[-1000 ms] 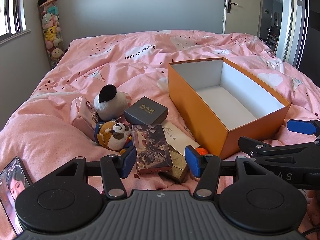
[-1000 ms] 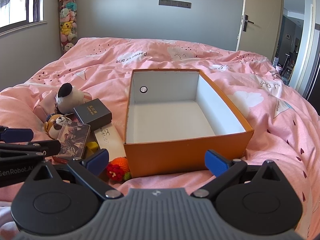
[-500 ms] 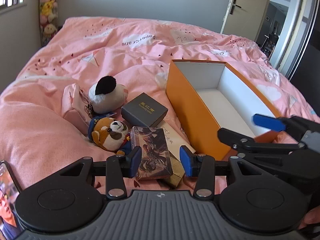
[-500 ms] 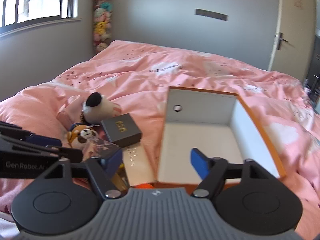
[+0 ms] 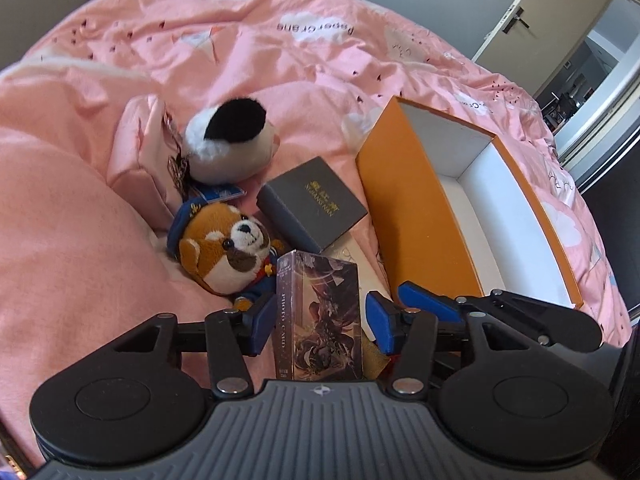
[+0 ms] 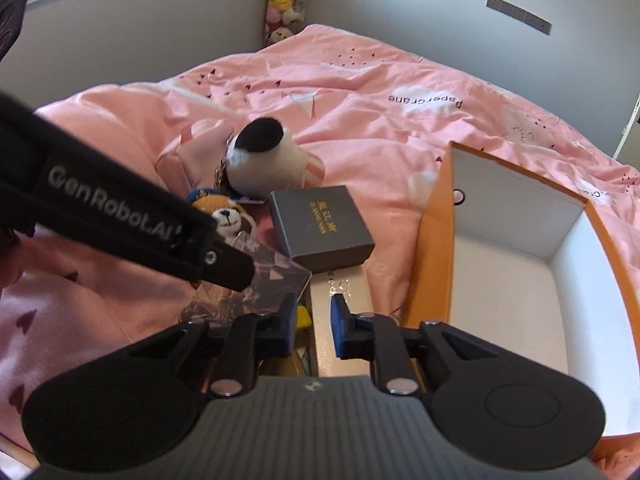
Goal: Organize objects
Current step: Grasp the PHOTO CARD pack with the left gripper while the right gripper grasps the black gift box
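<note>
A dark picture-printed photo card box (image 5: 320,312) lies on the pink bedcover between the fingers of my left gripper (image 5: 322,324). Its jaws are opening; the left pad sits against the box and the right pad stands a little off it. My right gripper (image 6: 315,328) hovers just right of that box, over a long pale flat box (image 6: 340,284) and a yellow piece (image 6: 304,316). Its jaws are closing to a narrow gap, and nothing is visibly pinched. Behind lie a grey gift box (image 5: 312,208) and a red-panda plush (image 5: 228,252). The orange box (image 5: 404,208) stands open on the right.
A round white plush with a black patch (image 5: 228,140) and a pink pouch (image 5: 140,160) lie at the back left. The left gripper's arm (image 6: 120,216) crosses the right wrist view. A wall, a window and a door surround the bed.
Both grippers moved forward and down onto the pile, rolling as they went. The left one came to straddle the card box. The right jaws went from wide apart to a narrow gap.
</note>
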`<state>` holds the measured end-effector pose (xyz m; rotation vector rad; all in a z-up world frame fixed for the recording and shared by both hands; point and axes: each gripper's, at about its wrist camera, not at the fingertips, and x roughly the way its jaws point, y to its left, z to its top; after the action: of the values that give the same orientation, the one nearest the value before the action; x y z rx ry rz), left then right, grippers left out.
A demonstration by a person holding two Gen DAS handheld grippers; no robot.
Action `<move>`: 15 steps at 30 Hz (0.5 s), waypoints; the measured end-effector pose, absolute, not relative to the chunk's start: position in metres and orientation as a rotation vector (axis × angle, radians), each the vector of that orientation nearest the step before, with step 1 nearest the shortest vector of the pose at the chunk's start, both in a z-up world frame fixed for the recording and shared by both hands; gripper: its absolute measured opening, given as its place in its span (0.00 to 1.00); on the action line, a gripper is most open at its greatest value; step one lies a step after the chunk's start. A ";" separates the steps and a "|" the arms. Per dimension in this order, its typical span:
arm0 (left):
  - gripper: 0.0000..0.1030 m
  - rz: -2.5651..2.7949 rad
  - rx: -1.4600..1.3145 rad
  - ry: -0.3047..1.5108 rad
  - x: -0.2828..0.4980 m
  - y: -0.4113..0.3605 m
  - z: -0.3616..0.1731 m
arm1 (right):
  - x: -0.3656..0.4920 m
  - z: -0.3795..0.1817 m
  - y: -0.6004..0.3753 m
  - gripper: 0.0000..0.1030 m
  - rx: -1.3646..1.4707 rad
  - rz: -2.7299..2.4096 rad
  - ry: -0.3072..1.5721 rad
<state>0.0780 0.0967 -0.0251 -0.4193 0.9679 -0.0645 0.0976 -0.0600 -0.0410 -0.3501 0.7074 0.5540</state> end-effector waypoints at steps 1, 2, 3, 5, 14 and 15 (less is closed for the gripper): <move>0.60 -0.059 -0.428 0.979 0.080 0.098 -0.029 | 0.098 -0.044 -0.059 0.17 -0.361 0.553 0.708; 0.60 -0.057 -0.433 0.987 0.081 0.099 -0.032 | 0.099 -0.046 -0.058 0.17 -0.371 0.554 0.709; 0.61 -0.055 -0.439 0.995 0.083 0.100 -0.035 | 0.100 -0.048 -0.058 0.17 -0.377 0.554 0.711; 0.65 -0.060 -0.457 1.011 0.086 0.101 -0.040 | 0.102 -0.053 -0.056 0.17 -0.383 0.549 0.717; 0.68 -0.078 -0.471 1.063 0.097 0.100 -0.058 | 0.113 -0.066 -0.052 0.17 -0.389 0.562 0.744; 0.67 -0.080 -0.478 1.061 0.098 0.101 -0.059 | 0.114 -0.067 -0.051 0.17 -0.390 0.564 0.744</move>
<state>0.0976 0.1012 -0.0587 -0.4777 1.0608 -0.0803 0.1144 -0.0508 -0.0673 -0.3901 0.7441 0.5640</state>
